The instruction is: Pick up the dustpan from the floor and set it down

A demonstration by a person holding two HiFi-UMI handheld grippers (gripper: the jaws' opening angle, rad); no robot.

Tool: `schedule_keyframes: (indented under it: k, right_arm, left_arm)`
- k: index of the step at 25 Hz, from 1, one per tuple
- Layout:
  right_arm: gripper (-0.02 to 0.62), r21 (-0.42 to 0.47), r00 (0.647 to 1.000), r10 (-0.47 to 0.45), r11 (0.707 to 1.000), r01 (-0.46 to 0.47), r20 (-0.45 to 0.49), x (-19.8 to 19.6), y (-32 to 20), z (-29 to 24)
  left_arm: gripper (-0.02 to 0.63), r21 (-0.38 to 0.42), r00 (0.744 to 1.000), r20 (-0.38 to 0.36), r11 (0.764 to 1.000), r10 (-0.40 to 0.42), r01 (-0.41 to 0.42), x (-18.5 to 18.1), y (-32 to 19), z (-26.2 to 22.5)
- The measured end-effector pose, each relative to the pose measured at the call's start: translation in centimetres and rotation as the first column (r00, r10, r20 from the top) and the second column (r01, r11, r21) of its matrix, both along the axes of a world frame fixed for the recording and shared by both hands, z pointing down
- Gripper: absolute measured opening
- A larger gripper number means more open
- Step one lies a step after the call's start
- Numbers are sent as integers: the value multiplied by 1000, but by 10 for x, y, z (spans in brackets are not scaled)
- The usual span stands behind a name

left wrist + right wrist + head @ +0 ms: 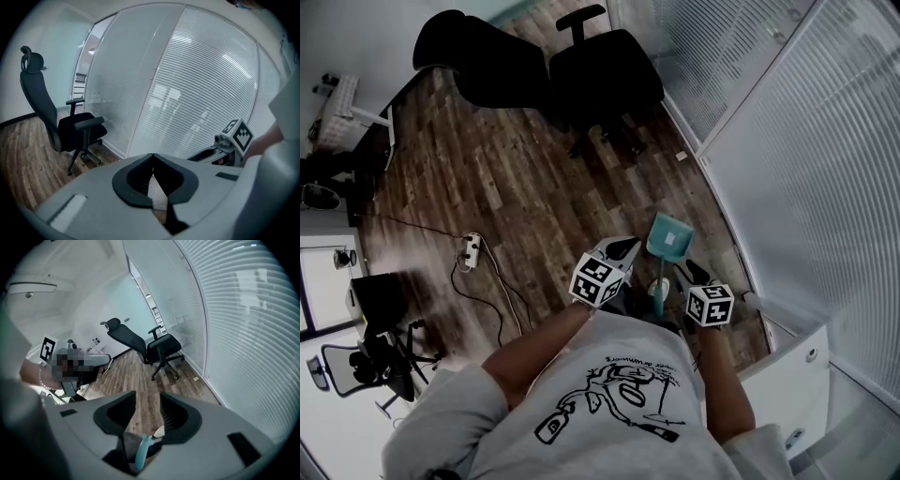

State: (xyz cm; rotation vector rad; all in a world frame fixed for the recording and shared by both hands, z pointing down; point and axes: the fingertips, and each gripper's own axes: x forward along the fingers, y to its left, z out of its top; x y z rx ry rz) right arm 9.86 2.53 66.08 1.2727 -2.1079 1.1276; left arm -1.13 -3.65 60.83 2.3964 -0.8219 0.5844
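The teal dustpan (670, 237) is over the wood floor near the blinds wall, its handle (658, 292) running back toward me. My left gripper (628, 247) is just left of the pan, and in the left gripper view (153, 157) its jaws meet at the tips with nothing between them. My right gripper (687, 272) hangs just right of the handle. In the right gripper view (147, 401) its jaws stand apart. The teal handle (142, 453) shows low down behind them, not between the pads.
Two black office chairs (605, 70) (483, 56) stand at the far end. A white power strip (469, 251) with a black cable lies on the floor to the left. A glass wall with blinds (787, 141) curves along the right, and a white cabinet (787, 375) stands beside me.
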Motion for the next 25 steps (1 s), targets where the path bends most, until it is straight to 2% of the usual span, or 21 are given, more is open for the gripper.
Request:
schedule_keyframes:
  k: [5,11,19,25]
  right_arm:
    - [98,146,1000,10,989,-7,-21,5,-16,-52]
    - [64,271,998,59,961,-56,-3,14,-32,-113]
    - [43,426,997,78,903,-58,-29,19,-49,-187]
    - [31,529,996,82,847,-51,-36,18,-59,-251]
  left_arm:
    - [2,34,999,-48,999,-15,17,6,-6,-32]
    - [2,92,995,-100,995,-15,24,11,-14,-72]
    - [2,170,985,-175,985,4,26,17,-21,-131]
    - [2,241,971,-239,970,24,35,21,-27,-189]
